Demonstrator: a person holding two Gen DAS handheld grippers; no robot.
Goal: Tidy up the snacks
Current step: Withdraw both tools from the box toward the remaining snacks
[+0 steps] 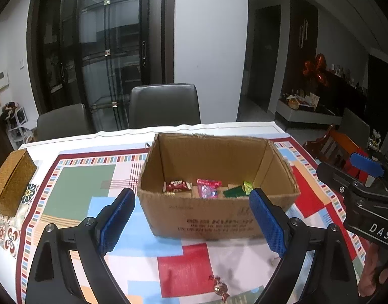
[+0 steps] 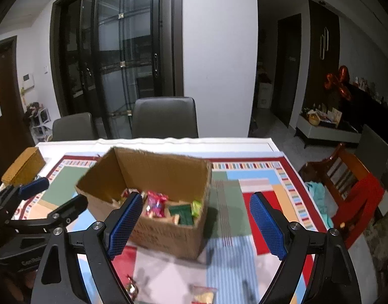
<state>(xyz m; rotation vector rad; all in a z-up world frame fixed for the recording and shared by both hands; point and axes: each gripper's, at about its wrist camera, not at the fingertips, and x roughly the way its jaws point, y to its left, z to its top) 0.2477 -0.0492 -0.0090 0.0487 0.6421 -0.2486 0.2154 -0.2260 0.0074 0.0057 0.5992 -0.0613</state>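
At nine o'clock on the table sits a woven box (image 1: 11, 181), well clear of my work. My left gripper (image 1: 191, 221) hangs over the patterned tablecloth (image 1: 80, 185) with its jaws spread wide and nothing between the pads. Straight ahead at twelve o'clock stands the open cardboard box (image 1: 219, 202), already holding several snacks: a red-and-white packet (image 1: 177, 185), a pink wrapper (image 1: 207, 188) and a green packet (image 1: 234, 192). Down at six o'clock, near my left jaws, a wrapped candy (image 1: 220, 288) lies loose on the cloth, outside the box.

My right gripper (image 2: 192, 225) is likewise gaping and empty, with the box at its eleven o'clock. At its six o'clock lies a pale packet (image 2: 204, 295), blurred, just right of the candy (image 2: 131, 288).

I judge I am between placements: some snacks are boxed, two remain out. Next I should tip a gripper down toward a loose piece, straddle it with the pads, and close gently, since the candy is small and could skid on the cloth.
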